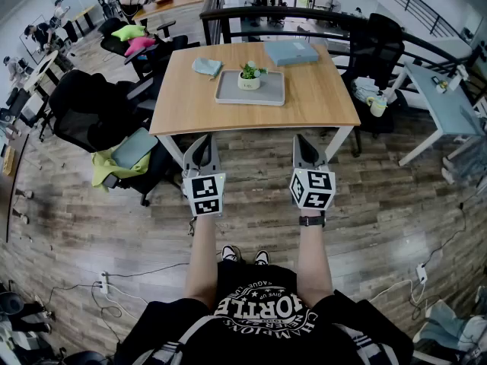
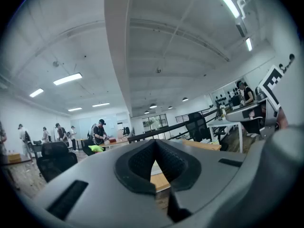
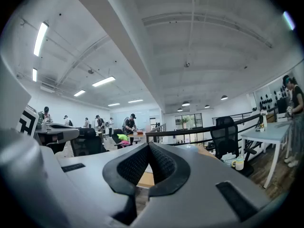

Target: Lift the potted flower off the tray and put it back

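Potted flower (image 1: 249, 77) stands upright on the tray (image 1: 268, 91), well ahead of and between left gripper (image 1: 202, 140) and right gripper (image 1: 307, 139), both empty with jaws pressed together, the left looking slightly nearer.

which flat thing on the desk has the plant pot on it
The grey tray, in the middle: the potted flower stands on it. The blue-grey cloth to its left and the blue pad behind it are bare.
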`<move>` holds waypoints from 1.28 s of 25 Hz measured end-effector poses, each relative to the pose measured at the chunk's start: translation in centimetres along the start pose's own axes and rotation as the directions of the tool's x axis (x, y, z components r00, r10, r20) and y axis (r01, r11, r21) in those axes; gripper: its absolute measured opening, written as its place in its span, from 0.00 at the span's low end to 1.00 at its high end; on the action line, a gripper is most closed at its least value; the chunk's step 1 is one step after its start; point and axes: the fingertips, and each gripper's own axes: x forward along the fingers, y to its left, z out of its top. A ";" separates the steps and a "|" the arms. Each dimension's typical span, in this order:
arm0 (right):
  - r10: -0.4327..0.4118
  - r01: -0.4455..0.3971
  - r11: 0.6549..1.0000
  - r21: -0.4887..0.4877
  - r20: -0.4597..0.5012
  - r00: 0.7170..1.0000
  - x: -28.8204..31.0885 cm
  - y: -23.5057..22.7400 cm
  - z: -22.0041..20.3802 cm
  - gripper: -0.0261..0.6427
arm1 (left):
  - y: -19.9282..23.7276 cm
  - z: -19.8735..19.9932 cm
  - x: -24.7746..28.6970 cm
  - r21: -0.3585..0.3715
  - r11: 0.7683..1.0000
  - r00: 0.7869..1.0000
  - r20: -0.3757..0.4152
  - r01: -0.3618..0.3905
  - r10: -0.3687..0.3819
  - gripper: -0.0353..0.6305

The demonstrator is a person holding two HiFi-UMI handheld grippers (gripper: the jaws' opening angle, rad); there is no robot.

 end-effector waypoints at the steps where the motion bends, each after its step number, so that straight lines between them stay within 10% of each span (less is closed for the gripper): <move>1: -0.005 0.005 1.000 0.008 0.003 1.000 -0.5 -0.4 -0.1 0.07 | -0.4 0.2 -0.2 -0.004 1.000 1.000 0.008 0.005 -0.005 0.08; 32: 0.014 -0.014 1.000 -0.003 -0.030 0.999 8.9 -1.8 -4.1 0.06 | -2.0 -5.7 8.5 -0.126 0.985 0.992 -0.002 0.122 -0.123 0.08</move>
